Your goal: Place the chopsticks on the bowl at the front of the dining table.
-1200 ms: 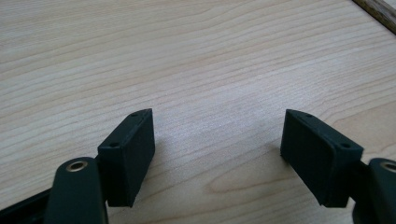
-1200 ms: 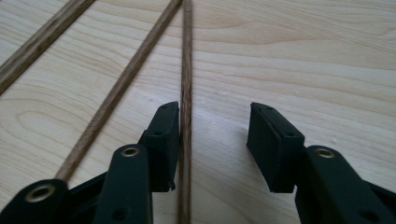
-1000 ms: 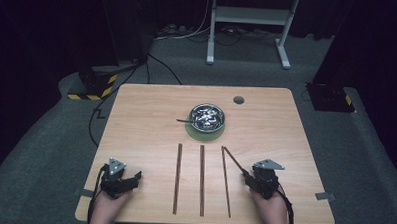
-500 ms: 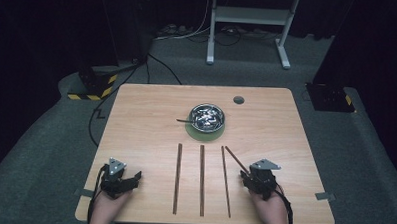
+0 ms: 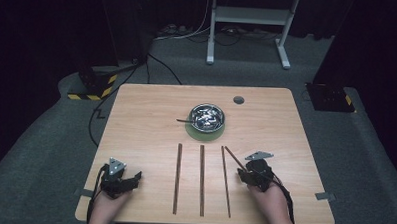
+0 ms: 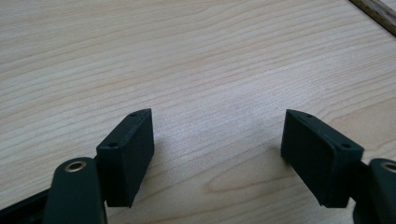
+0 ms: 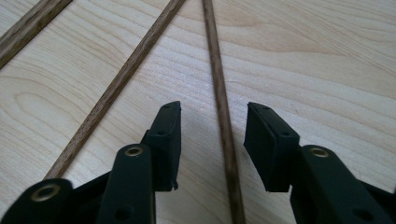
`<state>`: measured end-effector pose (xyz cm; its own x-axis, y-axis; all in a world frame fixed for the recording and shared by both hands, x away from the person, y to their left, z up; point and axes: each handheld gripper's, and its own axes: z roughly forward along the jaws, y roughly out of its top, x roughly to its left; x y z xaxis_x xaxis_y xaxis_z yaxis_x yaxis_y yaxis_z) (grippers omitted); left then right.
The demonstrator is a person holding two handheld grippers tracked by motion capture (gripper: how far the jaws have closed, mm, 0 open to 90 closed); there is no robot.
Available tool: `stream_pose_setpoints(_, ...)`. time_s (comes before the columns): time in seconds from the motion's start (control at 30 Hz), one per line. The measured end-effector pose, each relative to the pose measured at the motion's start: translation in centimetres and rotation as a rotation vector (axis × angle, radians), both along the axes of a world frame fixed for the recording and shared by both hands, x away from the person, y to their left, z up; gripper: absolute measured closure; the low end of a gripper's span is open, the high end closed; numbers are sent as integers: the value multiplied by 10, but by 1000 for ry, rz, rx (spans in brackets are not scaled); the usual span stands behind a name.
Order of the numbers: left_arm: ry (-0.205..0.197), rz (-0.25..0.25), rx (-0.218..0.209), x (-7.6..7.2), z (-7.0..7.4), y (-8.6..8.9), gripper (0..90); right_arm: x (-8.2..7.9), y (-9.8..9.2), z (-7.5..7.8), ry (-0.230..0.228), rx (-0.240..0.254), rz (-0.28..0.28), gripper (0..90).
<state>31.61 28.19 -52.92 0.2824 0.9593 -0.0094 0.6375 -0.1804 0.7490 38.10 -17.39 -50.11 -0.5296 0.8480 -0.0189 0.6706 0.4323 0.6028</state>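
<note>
Presently, sticks laid out: three wooden sticks [image 5: 201, 179] are seen lying side by side, roughly parallel, on the table [image 5: 136, 120], near the front edge.
Stick in hand: a fourth stick [image 7: 223, 116] lies at a slant just right of the row, running between the jaws of the right gripper [image 7: 212, 121].
Right jaws: half open; the pads stand clear of the stick on both sides, so no grip is judged yet.
Left gripper [image 6: 217, 140]: jaws wide, nothing between them, resting low over bare table, well apart from the row.
Bowl [image 5: 207, 117]: metal, on a green mat behind the sticks; contents possibly small metal pieces, too small to tell.
Remaining: fourth stick to be gripped and aligned, by judgement.
</note>
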Motion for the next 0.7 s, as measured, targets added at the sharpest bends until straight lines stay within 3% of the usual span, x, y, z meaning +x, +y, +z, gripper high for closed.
stream_pose_setpoints(0.5,-1,-7,1,0,0,1,259,12,0,-1,39,-20,26,733)
stream_pose_setpoints(0.7,0,-8,1,0,0,1,259,9,-4,-4,-9,-11,29,812)
